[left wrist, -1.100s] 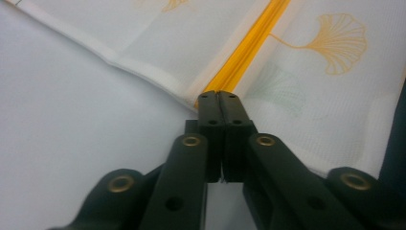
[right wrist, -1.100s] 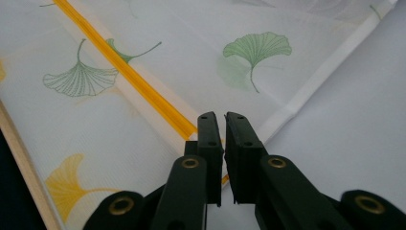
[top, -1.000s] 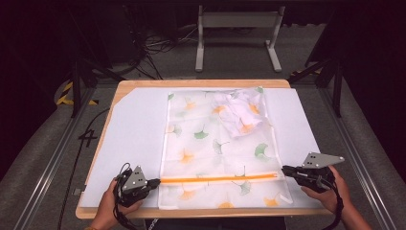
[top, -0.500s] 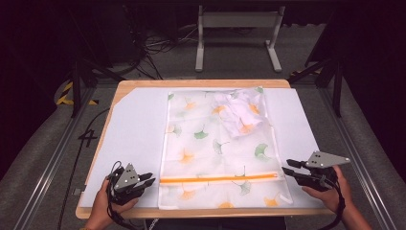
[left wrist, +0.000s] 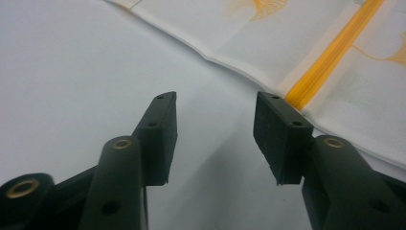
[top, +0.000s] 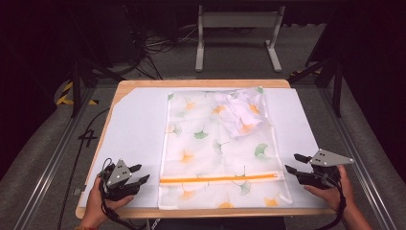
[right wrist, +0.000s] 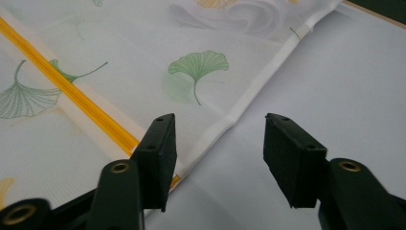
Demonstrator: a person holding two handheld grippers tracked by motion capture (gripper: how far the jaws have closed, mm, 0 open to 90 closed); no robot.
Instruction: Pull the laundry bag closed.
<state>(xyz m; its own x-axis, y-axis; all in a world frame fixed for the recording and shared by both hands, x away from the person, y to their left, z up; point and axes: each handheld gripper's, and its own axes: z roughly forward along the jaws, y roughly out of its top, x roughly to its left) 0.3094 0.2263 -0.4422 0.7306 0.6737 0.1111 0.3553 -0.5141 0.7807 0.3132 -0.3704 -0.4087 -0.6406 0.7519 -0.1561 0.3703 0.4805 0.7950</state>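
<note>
High view showed a sheer white bag (top: 218, 148) printed with ginkgo leaves lying flat in the middle of the counter (top: 201, 83), on a white sheet (top: 136, 134) that covered most of it. An orange zipper (top: 220, 178) ran left to right across the bag's near end, and a crumpled white cloth (top: 239, 112) sat inside at its far right corner. The left tool (top: 139, 175) rested on the sheet just beside the bag's near left edge, apart from it; its jaws had just been opening and stood spread with nothing between them. In the left gripper view the left tool (left wrist: 214, 127) pointed at bare sheet, the zipper's end close to one jaw. The right tool (top: 294, 163) sat just off the bag's near right edge, jaws likewise just opened and spread. In the right gripper view the right tool (right wrist: 219, 153) had the bag's hem running up between its jaws, unpinched.
</note>
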